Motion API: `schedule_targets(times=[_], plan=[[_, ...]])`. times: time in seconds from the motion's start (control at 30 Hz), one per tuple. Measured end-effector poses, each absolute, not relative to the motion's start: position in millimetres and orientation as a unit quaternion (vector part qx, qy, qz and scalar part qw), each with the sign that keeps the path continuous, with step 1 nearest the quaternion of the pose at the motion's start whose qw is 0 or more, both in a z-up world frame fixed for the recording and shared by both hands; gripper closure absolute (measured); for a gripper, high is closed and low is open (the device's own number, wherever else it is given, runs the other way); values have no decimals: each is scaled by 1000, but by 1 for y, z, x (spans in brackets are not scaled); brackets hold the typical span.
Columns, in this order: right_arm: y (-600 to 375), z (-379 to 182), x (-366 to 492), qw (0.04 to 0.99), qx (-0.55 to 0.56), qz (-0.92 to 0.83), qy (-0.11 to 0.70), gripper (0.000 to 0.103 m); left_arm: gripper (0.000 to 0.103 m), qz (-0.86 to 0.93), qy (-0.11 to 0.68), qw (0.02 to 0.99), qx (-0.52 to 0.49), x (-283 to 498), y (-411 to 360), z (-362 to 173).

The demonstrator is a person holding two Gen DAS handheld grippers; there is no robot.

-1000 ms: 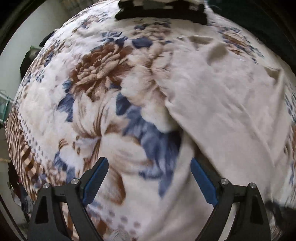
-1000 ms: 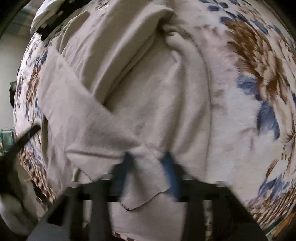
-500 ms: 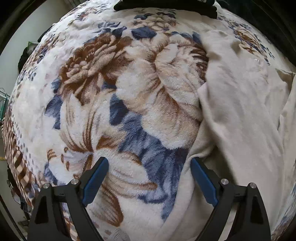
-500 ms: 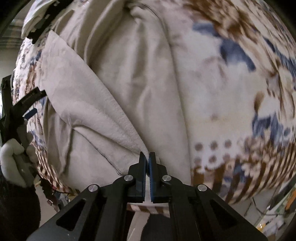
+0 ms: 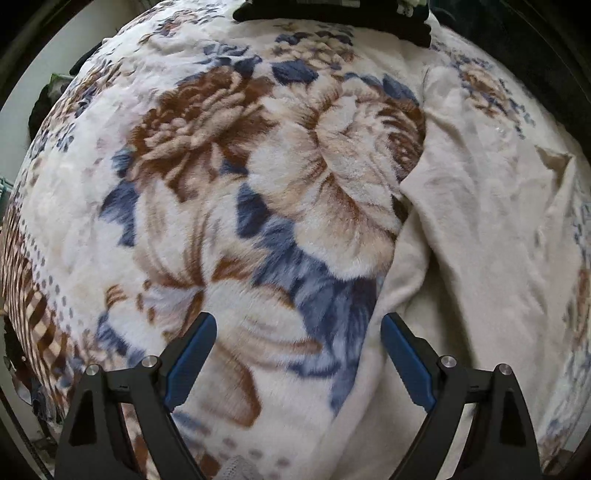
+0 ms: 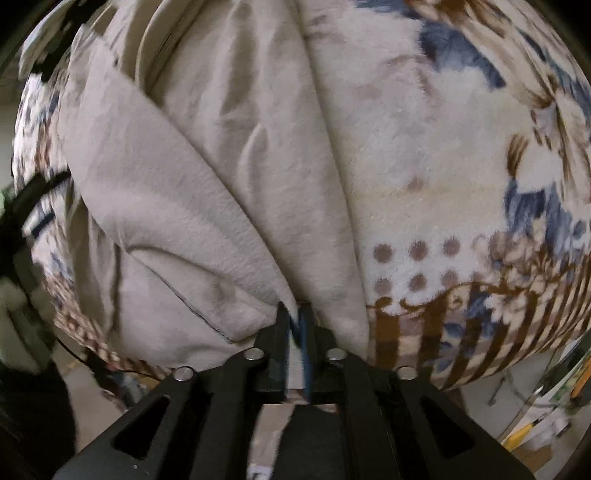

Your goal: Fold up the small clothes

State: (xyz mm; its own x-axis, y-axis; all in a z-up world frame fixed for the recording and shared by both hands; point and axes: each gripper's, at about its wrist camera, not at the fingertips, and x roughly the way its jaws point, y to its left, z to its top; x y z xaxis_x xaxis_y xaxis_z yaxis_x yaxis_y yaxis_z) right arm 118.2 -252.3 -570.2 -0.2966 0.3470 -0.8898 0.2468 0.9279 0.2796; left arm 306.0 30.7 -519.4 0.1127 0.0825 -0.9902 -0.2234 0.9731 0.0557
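A beige garment (image 6: 207, 177) lies crumpled on a floral fleece blanket (image 6: 424, 155). My right gripper (image 6: 295, 314) is shut on the garment's near edge, which bunches into folds running up from the jaws. In the left wrist view the garment (image 5: 480, 240) lies at the right, over the same blanket (image 5: 221, 184). My left gripper (image 5: 297, 332) is open and empty, above the blanket, its right finger (image 5: 404, 360) at the garment's left edge.
A black cloth (image 5: 332, 11) lies at the far edge of the blanket. The blanket's striped border (image 6: 461, 332) hangs over the near edge, with floor and clutter below. The other gripper and a gloved hand (image 6: 22, 258) show at the left of the right wrist view.
My right gripper closed on the garment's edge and pulled it toward the near edge. My left gripper stayed open and shifted left, so the garment now sits farther right in its view.
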Motion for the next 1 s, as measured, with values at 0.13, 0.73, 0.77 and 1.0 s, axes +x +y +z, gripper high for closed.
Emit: schedule_targets(times=[0.13,0.73,0.77,1.0], plan=[[-275,-556,124,572,228,26,788,38,12,76,673,730,-86,282,46,-507],[-306,-587,75,503,284,151,802,59,12,-68,729,669,-127,144,43,-533],[-302,-585,73,501,264,162,808,59,12,-75,731,667,-122,139,40,-535],[-332,-601,70,514,309,91,795,58,36,-67,722,673,-146,117,62,-531]])
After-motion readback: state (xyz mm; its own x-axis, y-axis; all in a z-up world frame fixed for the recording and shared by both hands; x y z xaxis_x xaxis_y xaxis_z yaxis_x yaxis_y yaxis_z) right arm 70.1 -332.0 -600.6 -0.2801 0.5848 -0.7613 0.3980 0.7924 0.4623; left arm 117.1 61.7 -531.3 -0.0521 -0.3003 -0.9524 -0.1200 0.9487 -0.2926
